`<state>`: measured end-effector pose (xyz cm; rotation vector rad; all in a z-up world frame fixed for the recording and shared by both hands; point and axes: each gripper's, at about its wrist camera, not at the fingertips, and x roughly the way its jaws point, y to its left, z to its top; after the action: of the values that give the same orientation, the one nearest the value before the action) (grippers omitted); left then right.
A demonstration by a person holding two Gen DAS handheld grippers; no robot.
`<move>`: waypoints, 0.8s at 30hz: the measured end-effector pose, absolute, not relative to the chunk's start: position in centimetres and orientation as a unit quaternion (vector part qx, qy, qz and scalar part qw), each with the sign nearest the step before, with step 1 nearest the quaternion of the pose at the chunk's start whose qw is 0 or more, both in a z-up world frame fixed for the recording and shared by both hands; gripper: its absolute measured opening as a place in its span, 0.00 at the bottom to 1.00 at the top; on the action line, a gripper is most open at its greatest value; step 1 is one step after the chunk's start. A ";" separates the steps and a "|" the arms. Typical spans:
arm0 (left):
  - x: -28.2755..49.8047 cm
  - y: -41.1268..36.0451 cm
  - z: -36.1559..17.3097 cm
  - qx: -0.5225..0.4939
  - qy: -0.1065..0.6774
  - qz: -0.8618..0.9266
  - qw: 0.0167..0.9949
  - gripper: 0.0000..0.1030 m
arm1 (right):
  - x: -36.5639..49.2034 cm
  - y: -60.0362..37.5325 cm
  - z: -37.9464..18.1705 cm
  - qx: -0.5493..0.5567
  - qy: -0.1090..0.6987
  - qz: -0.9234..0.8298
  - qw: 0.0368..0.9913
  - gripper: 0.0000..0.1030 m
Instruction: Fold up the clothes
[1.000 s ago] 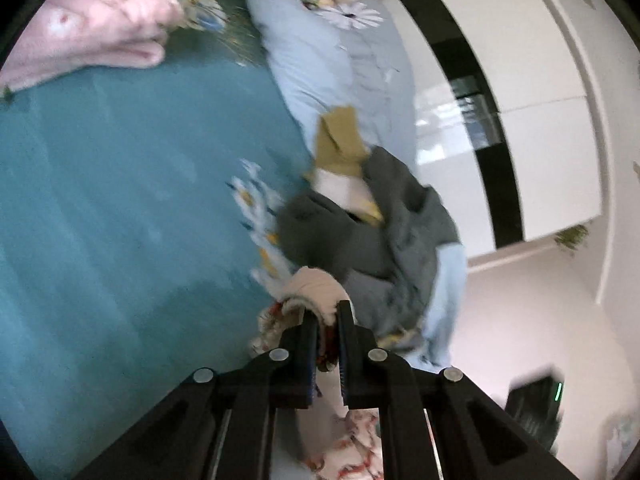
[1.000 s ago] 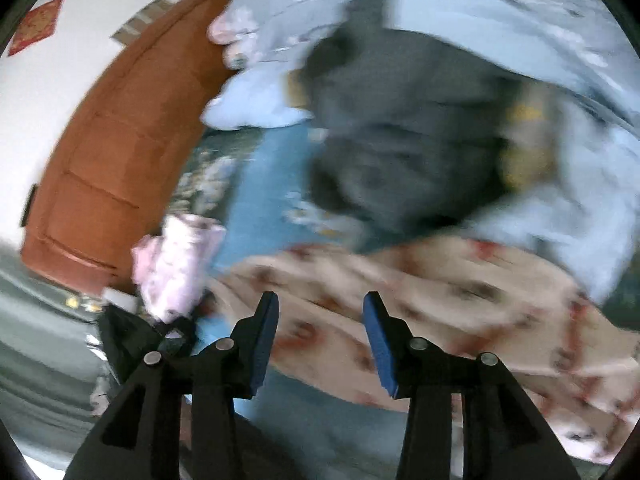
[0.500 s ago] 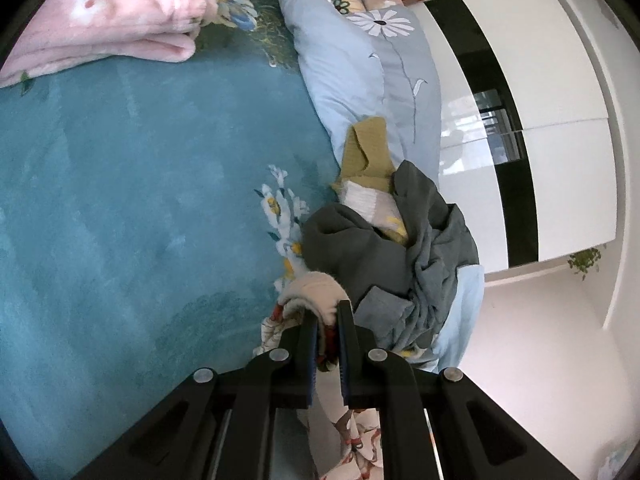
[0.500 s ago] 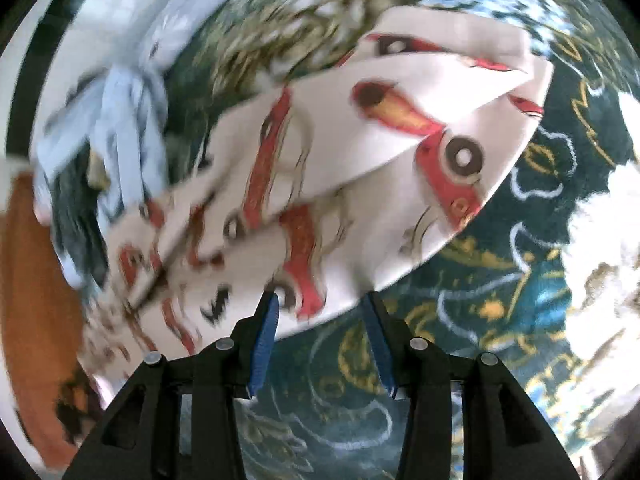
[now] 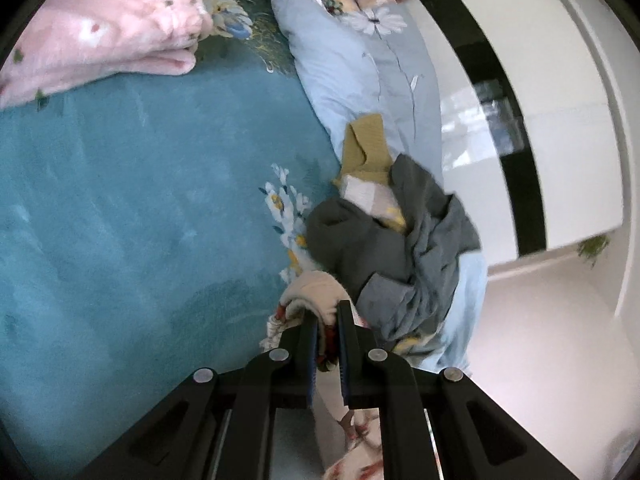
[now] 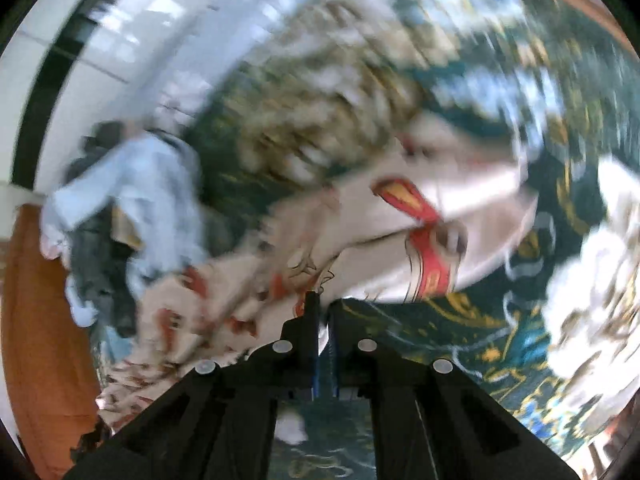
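Two grippers grasp one cream printed garment [image 5: 316,294]. The left gripper [image 5: 327,312] has its jaws clenched on a bunched edge at 6 o'clock, over the teal bed [image 5: 132,208]. One grey garment [image 5: 384,248] lies heaped at 3 o'clock; one pink blanket [image 5: 100,24] at 11. The right gripper [image 6: 322,306], in a blurred view, has its jaws pinched nearly together on the cloth's edge.

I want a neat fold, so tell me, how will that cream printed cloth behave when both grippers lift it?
Probably floppy: the cream printed cloth bunches into soft folds at the left gripper and trails below its fingers. It likely sags between the two grips, since the right gripper pinches only an edge. It looks thin, so probably light, though blur hides detail.
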<state>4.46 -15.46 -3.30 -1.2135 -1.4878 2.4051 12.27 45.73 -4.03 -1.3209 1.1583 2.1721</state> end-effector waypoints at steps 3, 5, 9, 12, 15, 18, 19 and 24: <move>4.4 -15.3 -2.2 -0.439 -0.417 0.795 0.034 0.09 | 11.3 45.6 1.5 -0.425 0.384 0.805 0.153 0.04; 4.4 -15.1 -1.5 -0.470 -0.365 0.803 0.037 0.09 | 11.7 45.3 5.9 -0.395 0.346 0.841 0.133 0.03; 4.3 -14.8 0.0 -0.528 -0.255 0.809 0.041 0.09 | 12.7 44.3 6.5 -0.428 0.264 0.857 0.115 0.03; 4.3 -14.6 0.9 -0.567 -0.173 0.804 0.043 0.09 | 14.3 44.3 1.0 -0.510 0.255 0.811 0.128 0.03; 4.7 -13.5 -0.7 -0.606 -0.132 0.784 0.042 0.09 | 17.1 45.4 -4.4 -0.561 0.297 0.758 0.151 0.03; 5.5 -12.7 -2.1 -0.635 -0.112 0.763 0.047 0.09 | 19.4 46.2 -6.9 -0.586 0.309 0.731 0.165 0.03; 5.8 -12.5 -2.3 -0.640 -0.109 0.759 0.049 0.09 | 19.9 46.4 -7.0 -0.590 0.301 0.730 0.170 0.03; 6.8 -12.1 -2.8 -0.653 -0.115 0.746 0.068 0.13 | 20.4 47.2 -7.4 -0.610 0.276 0.720 0.183 0.03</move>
<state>6.75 -12.06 -2.80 -1.9665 -0.3471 2.2471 20.39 47.24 -7.36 -1.7198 0.7780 2.0319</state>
